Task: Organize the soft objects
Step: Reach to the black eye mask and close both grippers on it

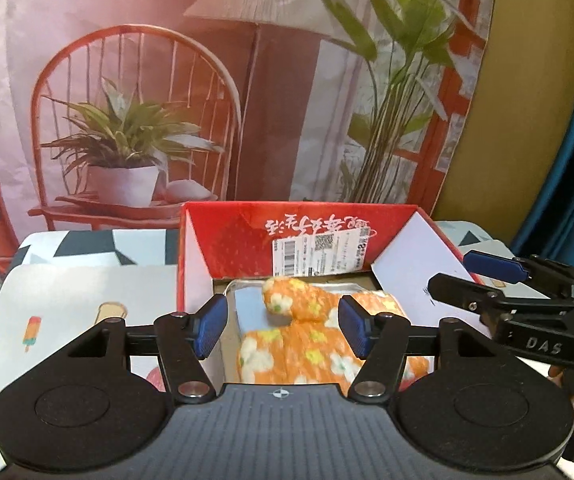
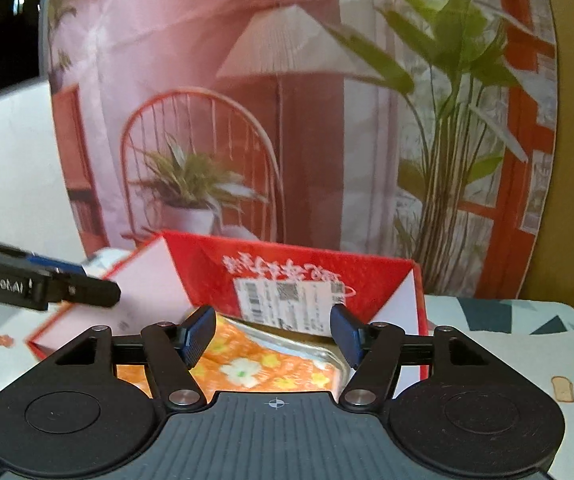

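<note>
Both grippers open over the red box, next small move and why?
Probably ease the left gripper down onto the orange floral cloth and close. The cloth lies loose in the red box, its rolled end sticking up, and neither the left nor the right gripper holds anything.

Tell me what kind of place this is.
Probably a home tabletop staged for recording: a printed backdrop of a chair and lamp, a patterned tablecloth, and a red box holding orange floral cloth.

An orange flowered soft cloth [image 1: 311, 340] lies folded and bunched inside the red box [image 1: 247, 236].
</note>
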